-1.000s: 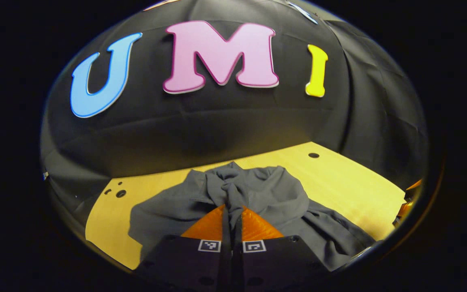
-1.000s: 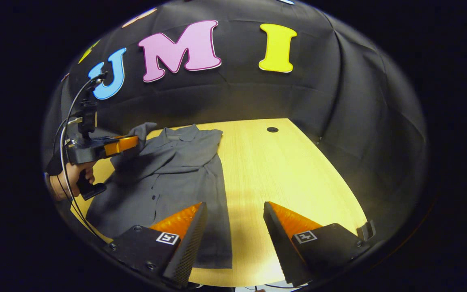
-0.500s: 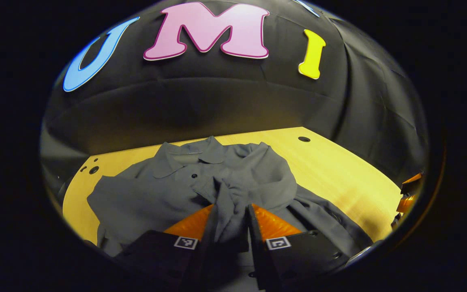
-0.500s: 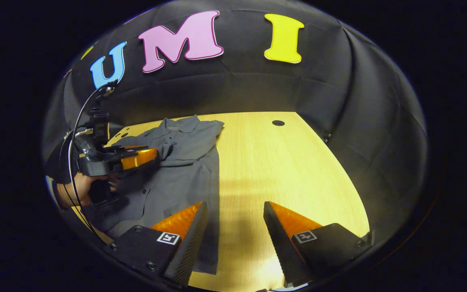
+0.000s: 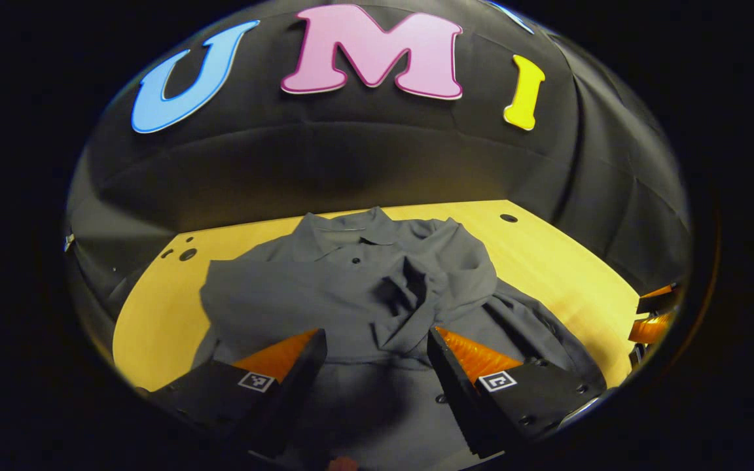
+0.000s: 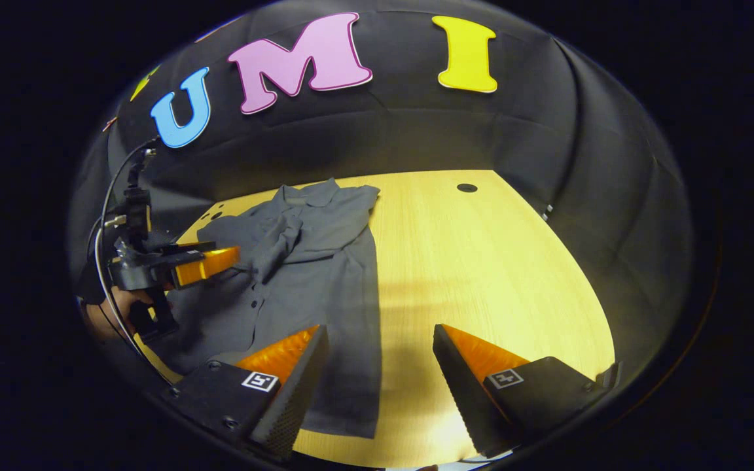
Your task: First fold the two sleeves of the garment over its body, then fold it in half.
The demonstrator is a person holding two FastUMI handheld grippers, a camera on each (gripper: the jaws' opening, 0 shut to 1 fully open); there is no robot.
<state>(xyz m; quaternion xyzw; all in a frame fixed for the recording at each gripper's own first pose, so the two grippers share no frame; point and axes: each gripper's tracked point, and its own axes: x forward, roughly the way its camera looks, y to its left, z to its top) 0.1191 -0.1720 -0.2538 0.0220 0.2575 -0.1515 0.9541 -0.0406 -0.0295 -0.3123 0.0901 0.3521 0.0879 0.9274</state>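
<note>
- No readable text, brand, number or sign is showing on the table or the garment.
- Small square black-and-white marker tags (image 5: 252, 381) are sitting on the fingers of the left gripper (image 5: 374, 350) in the left gripper view; they are carrying coded patterns, not letters.
- Like tags (image 6: 259, 381) are sitting on the fingers of the right gripper (image 6: 380, 347) in the right gripper view, also without readable characters.
</note>
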